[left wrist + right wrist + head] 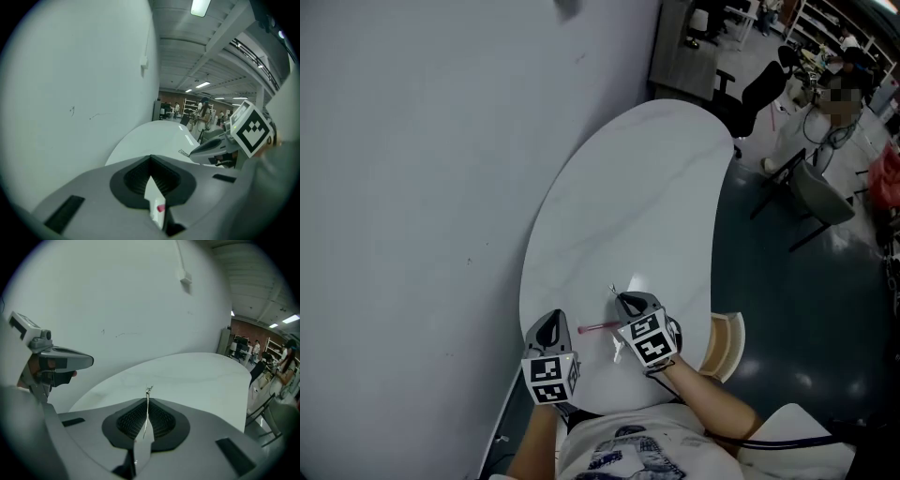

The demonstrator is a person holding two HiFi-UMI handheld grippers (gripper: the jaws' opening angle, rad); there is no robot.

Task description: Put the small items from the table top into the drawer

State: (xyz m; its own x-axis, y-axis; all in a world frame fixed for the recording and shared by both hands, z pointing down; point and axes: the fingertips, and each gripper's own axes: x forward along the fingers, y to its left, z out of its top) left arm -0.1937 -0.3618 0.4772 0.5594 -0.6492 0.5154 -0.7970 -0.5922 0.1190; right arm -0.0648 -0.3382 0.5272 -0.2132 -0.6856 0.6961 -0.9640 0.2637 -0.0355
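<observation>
You held both grippers tilted downward, the left gripper [150,160] with jaws closed, the right gripper [147,401] pinching a thin metal pin [148,392].

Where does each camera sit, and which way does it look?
Head view: on the person's head, looking steeply down at the table; left gripper, right gripper and a forearm show.
Left gripper view: rides that gripper, looking along its shut jaws across the table; right gripper at right.
Right gripper view: rides that gripper, looking along jaws shut on a pin toward the wall; left gripper at left.
Shared: the table, and both grippers.
</observation>
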